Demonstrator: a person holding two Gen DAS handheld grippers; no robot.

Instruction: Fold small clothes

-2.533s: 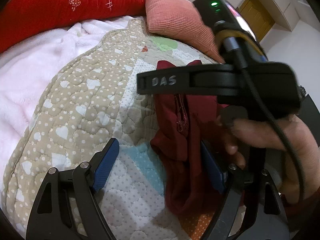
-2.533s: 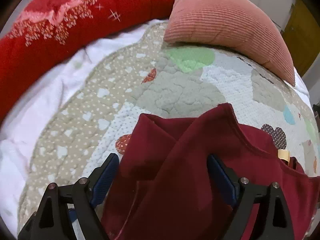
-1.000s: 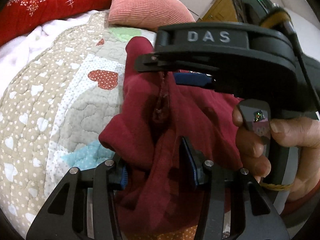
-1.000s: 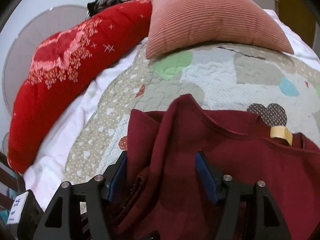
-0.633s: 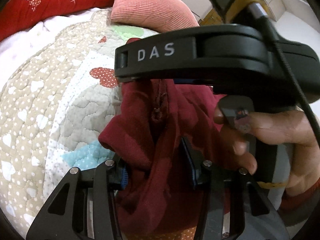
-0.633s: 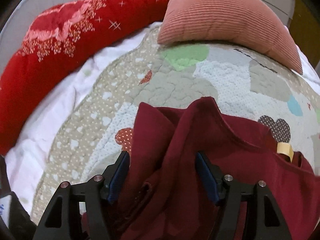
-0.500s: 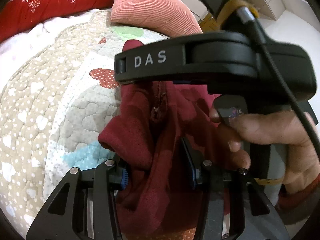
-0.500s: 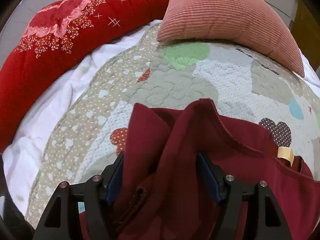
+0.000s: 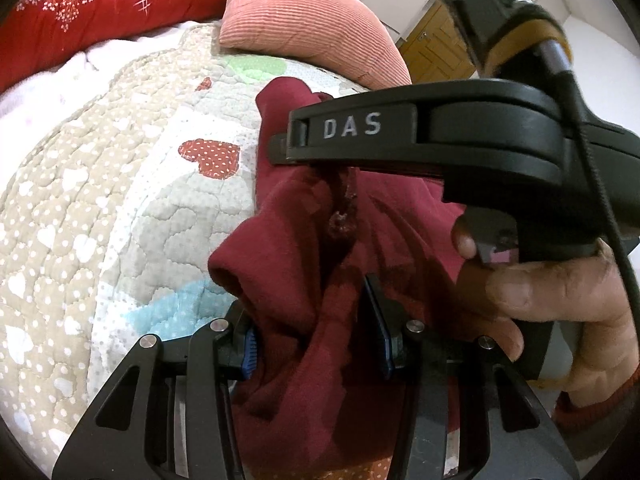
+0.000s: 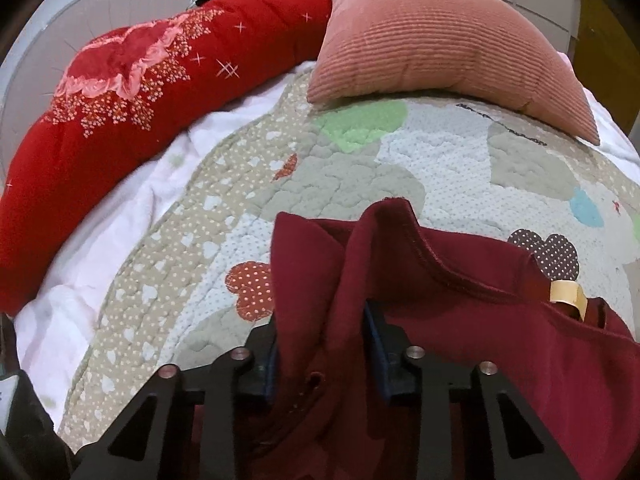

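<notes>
A dark red small garment (image 9: 304,264) lies bunched on the heart-patterned quilt (image 9: 100,184). My left gripper (image 9: 316,340) is shut on a thick fold of it near its lower edge. The right gripper's black body, marked DAS (image 9: 420,136), and the hand holding it cross the left wrist view just above the cloth. In the right wrist view my right gripper (image 10: 324,356) is shut on the garment (image 10: 460,320) near the neckline, where a yellow label (image 10: 568,296) shows. The cloth hides most of both grippers' blue pads.
A pink ribbed cushion (image 10: 432,40) lies at the far side of the quilt (image 10: 360,176). A long red flowered bolster (image 10: 132,96) runs along the left, with white fleece bedding (image 10: 100,248) beside it. A wooden door (image 9: 436,48) stands beyond the bed.
Both grippers went from wide open around the garment to shut on it. The right gripper has since pinched tighter, and the cloth is bunched up between the two grippers.
</notes>
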